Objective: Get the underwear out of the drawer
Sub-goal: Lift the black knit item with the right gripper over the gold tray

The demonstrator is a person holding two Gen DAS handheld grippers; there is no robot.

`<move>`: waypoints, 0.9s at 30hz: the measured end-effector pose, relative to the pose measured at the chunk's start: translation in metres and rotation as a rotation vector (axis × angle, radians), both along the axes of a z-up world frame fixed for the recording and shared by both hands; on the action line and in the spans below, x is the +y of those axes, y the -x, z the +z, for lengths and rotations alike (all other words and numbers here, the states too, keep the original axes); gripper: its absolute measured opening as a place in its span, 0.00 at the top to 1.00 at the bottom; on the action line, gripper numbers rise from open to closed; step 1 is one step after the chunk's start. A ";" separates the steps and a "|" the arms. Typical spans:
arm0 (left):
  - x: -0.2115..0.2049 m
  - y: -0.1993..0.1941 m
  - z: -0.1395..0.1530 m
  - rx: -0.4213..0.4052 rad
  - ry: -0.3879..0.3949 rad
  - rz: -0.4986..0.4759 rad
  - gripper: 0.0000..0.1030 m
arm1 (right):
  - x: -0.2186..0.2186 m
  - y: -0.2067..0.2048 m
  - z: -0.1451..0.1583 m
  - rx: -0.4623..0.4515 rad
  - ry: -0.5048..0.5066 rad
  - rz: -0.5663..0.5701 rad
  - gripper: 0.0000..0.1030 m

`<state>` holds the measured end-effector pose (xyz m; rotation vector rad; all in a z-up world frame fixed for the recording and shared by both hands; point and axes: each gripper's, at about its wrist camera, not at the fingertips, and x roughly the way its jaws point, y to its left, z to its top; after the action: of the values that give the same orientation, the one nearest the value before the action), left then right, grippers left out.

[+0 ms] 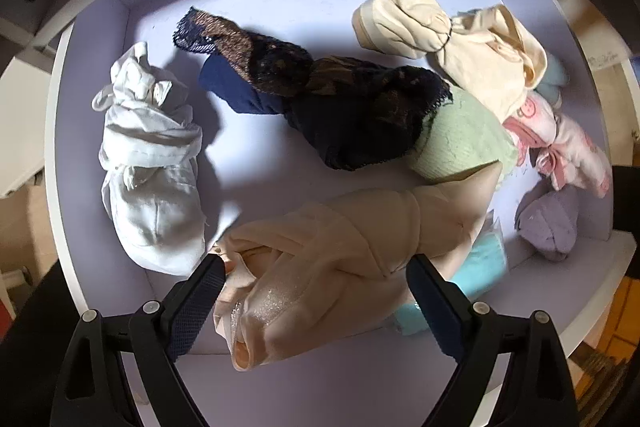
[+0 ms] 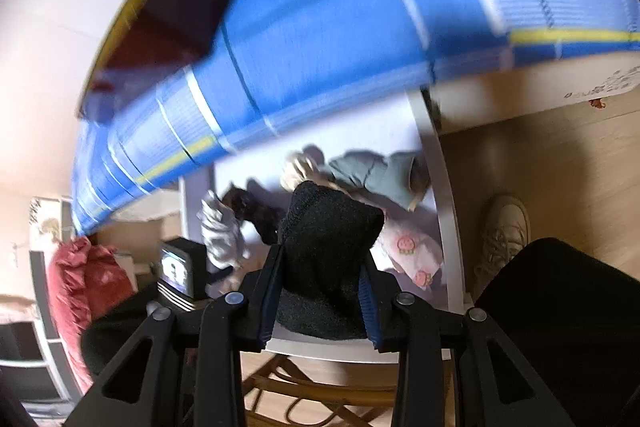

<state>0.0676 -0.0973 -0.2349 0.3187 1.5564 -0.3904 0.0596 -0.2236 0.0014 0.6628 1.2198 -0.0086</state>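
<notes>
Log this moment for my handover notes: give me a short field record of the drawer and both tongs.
drawer: open, white, several garments inside
left tongs: open, straddling the beige garment
right tongs: shut on a black garment, above the drawer
loose inside: white bundle, navy lace piece, cream bundle

Open white drawer (image 1: 100, 27), pale lilac floor, strewn with rolled underwear. At nine o'clock, a crumpled white piece (image 1: 150, 163); at centre, a navy-and-black lace pair (image 1: 320, 95) lying aslant. At one o'clock, a cream bundle (image 1: 452, 39); beside it a mint-green roll (image 1: 460, 143) and a pink printed piece (image 1: 560, 147). At six o'clock, a beige satin roll (image 1: 320, 259). Above the drawer, a black knitted piece (image 2: 324, 259), gripped and raised.
</notes>
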 end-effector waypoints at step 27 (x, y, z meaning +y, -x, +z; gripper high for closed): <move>0.008 -0.001 -0.004 -0.005 -0.006 0.014 0.04 | -0.030 -0.160 0.184 -0.290 0.145 -0.060 0.65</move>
<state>0.0685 -0.0897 -0.2391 0.3130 1.5545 -0.3733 0.2201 -0.2534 0.1853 0.5527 0.9109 -0.0493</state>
